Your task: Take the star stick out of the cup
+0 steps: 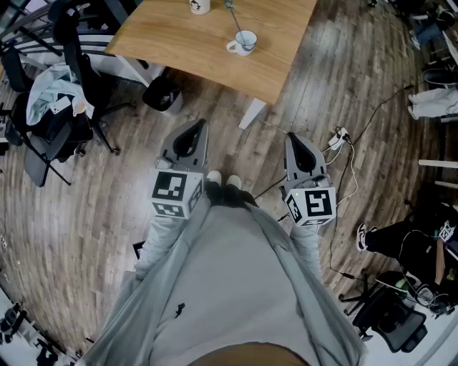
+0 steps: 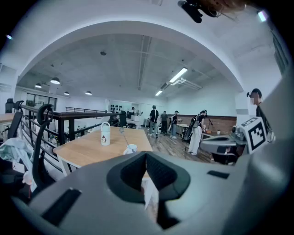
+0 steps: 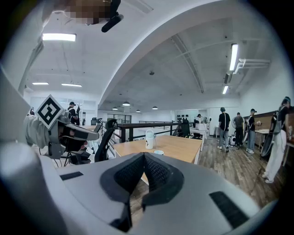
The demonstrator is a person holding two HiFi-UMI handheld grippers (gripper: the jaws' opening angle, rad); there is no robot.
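Observation:
A white cup point(image 1: 243, 43) stands on the wooden table point(image 1: 179, 36) near its right corner, with a thin stick point(image 1: 232, 14) leaning out of it. Both grippers hang over the floor in front of the table, well short of the cup. My left gripper point(image 1: 200, 123) is shut and empty, and so is my right gripper point(image 1: 292, 136). In the left gripper view the cup point(image 2: 131, 148) shows just above the closed jaw tips point(image 2: 146, 153). The right gripper view has the cup point(image 3: 158, 152) small beyond its tips point(image 3: 144, 154). The stick's star end is too small to make out.
A white bottle point(image 1: 200, 6) stands farther back on the table. Black office chairs point(image 1: 57, 107) crowd the left and a dark bin point(image 1: 161, 93) sits under the table. Cables point(image 1: 343, 143) trail over the wooden floor at right. Several people point(image 2: 195, 131) stand far off.

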